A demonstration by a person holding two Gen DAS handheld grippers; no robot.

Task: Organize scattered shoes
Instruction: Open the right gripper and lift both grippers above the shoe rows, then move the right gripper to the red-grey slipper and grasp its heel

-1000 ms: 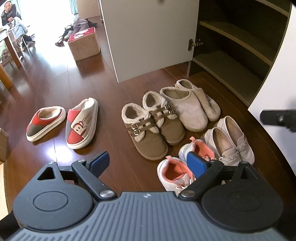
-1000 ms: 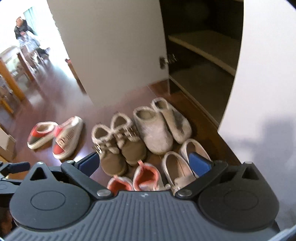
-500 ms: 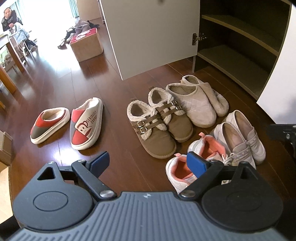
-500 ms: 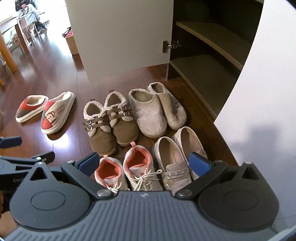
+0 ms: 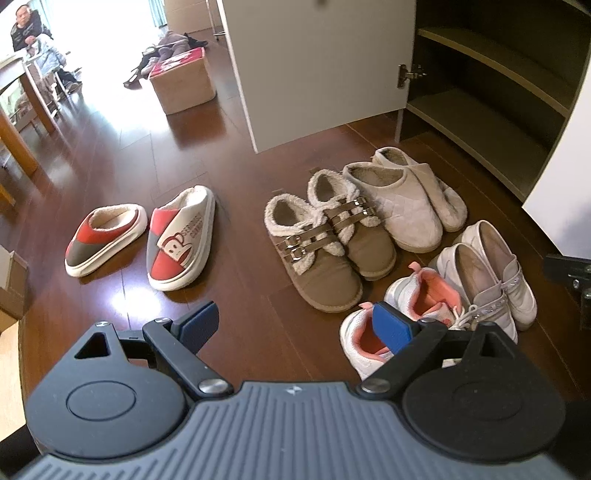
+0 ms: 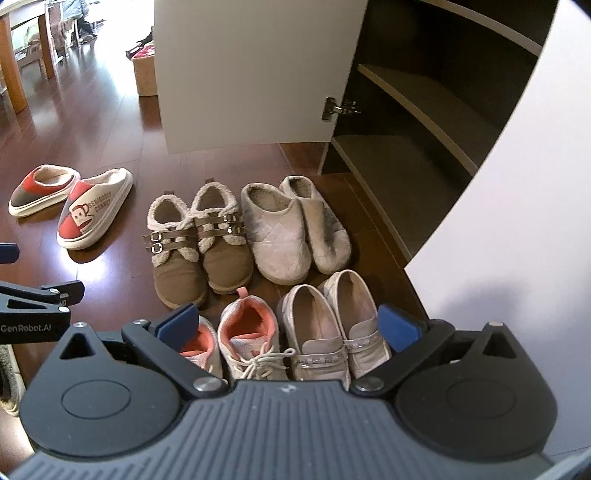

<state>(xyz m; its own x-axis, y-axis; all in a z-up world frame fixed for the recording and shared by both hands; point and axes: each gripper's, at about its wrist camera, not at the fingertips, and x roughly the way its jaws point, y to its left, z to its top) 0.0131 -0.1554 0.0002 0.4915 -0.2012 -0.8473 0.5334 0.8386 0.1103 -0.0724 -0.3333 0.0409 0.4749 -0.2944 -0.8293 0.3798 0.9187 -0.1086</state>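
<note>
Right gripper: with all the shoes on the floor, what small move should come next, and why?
Probably lower the right gripper onto the white loafers. Its jaws are open and empty, that pair lies directly beneath it, and the cabinet shelf stands bare just beyond. The left gripper is also open, holding nothing.

Five shoe pairs (image 6: 236,251) on floor

The floor (image 5: 229,147) is dark glossy wood, with glare from bright daylight at the far end. A white cabinet (image 6: 424,122) stands open, its door (image 5: 314,66) swung out and its dark shelves (image 5: 480,122) bare. Beyond sit a cardboard box (image 5: 183,83), a wooden table (image 5: 14,122), a chair (image 5: 40,92) and a seated person (image 5: 27,31).
</note>
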